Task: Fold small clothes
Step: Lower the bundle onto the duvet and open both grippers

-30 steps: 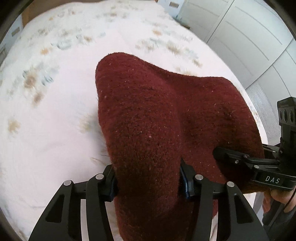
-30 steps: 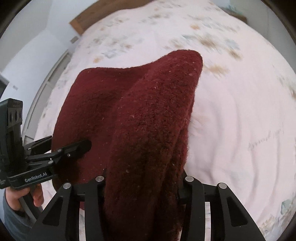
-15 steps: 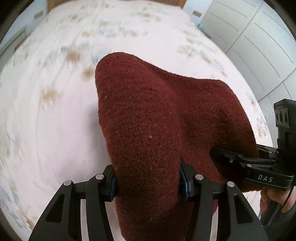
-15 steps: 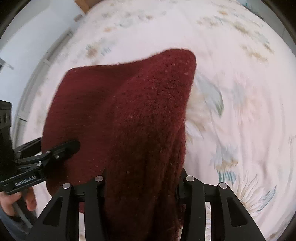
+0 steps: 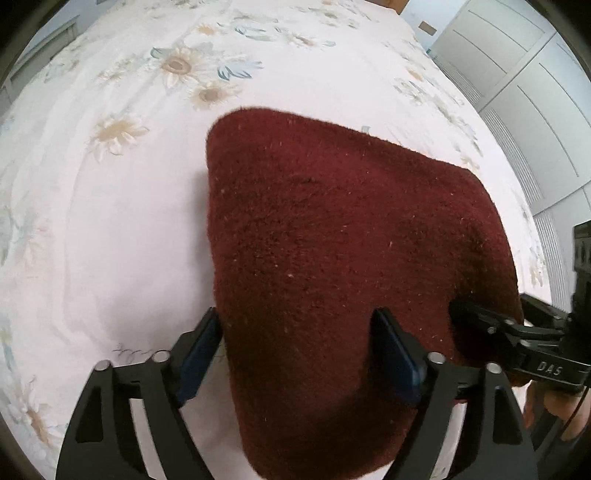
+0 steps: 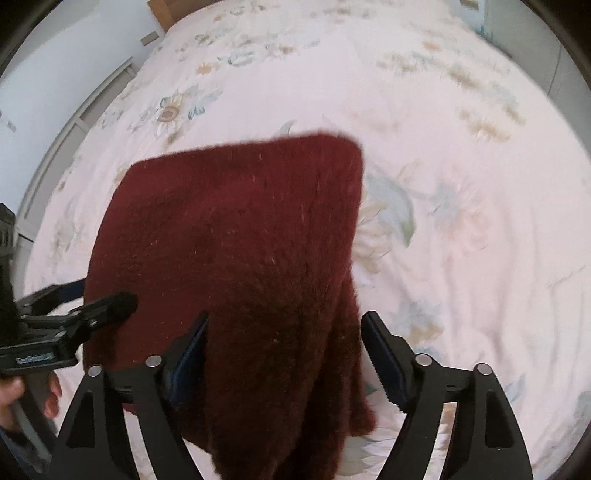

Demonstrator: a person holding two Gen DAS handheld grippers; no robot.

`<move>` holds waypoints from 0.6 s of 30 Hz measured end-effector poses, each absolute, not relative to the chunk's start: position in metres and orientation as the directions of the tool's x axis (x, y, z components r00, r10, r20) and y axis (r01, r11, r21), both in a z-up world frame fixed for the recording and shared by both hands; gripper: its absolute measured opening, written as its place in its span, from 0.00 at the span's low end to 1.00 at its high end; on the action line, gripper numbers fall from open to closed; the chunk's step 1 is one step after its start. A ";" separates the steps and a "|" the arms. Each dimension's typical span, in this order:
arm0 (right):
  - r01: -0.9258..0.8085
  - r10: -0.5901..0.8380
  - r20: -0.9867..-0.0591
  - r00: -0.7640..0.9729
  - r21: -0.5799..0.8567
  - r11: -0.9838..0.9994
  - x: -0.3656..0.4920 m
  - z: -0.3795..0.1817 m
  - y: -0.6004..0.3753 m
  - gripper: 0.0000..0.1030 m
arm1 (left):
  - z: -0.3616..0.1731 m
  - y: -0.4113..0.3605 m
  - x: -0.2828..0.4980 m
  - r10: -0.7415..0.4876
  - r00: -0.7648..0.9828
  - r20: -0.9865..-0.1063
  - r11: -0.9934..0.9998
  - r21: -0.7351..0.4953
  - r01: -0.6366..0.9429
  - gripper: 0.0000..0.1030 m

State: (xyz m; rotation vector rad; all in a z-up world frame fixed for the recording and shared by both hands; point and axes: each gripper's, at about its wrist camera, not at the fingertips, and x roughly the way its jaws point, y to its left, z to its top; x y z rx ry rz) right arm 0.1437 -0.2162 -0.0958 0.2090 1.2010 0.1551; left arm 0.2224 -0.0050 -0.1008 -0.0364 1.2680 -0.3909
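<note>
A dark red fuzzy knit garment point(image 5: 332, 258) lies on the bed, spread flat and roughly rectangular; it also shows in the right wrist view point(image 6: 236, 258). My left gripper point(image 5: 299, 350) is open, its jaws spread at either side of the garment's near left corner. My right gripper point(image 6: 284, 354) is open too, its jaws standing wide around the near right corner, the right pad apart from the cloth. Each gripper shows in the other's view, the right one point(image 5: 491, 328) and the left one point(image 6: 92, 310), at the garment's near edge.
The bed point(image 5: 110, 221) has a pale pink sheet printed with sunflowers. White wardrobe doors point(image 5: 535, 92) stand along the right. A wooden headboard point(image 6: 162, 11) is at the far end, and a white wall with a rail point(image 6: 55, 110) on the left.
Both grippers have opened and let go of the garment. The cloth, held raised and bunched before, has dropped and now lies flatter on the bed.
</note>
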 end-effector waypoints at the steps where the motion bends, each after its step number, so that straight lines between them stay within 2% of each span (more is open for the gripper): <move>1: -0.019 0.216 -0.905 0.366 0.225 0.974 0.147 -0.097 -0.214 0.84 | -0.096 -0.004 0.221 -0.288 0.249 -0.925 0.938 -0.221 0.267 0.92; 2: -0.030 0.204 -0.902 0.380 0.208 0.978 0.145 -0.092 -0.214 0.86 | -0.096 -0.004 0.219 -0.285 0.253 -0.925 0.938 -0.215 0.271 0.99; 4: -0.040 0.202 -0.897 0.392 0.203 0.978 0.140 -0.088 -0.215 0.98 | -0.089 -0.002 0.215 -0.283 0.264 -0.922 0.937 -0.207 0.281 0.99; 5: -0.045 0.208 -0.892 0.402 0.208 0.977 0.137 -0.086 -0.215 1.00 | -0.087 0.003 0.212 -0.284 0.272 -0.920 0.938 -0.206 0.280 0.99; 11: -0.036 0.152 -0.886 0.438 0.151 0.988 0.120 -0.096 -0.231 1.00 | -0.077 0.012 0.191 -0.224 0.306 -0.925 0.950 -0.138 0.280 0.99; 18: 0.030 0.171 -0.890 0.423 0.202 0.979 0.106 -0.131 -0.268 1.00 | -0.102 -0.006 0.163 -0.187 0.359 -0.914 0.941 -0.062 0.333 1.00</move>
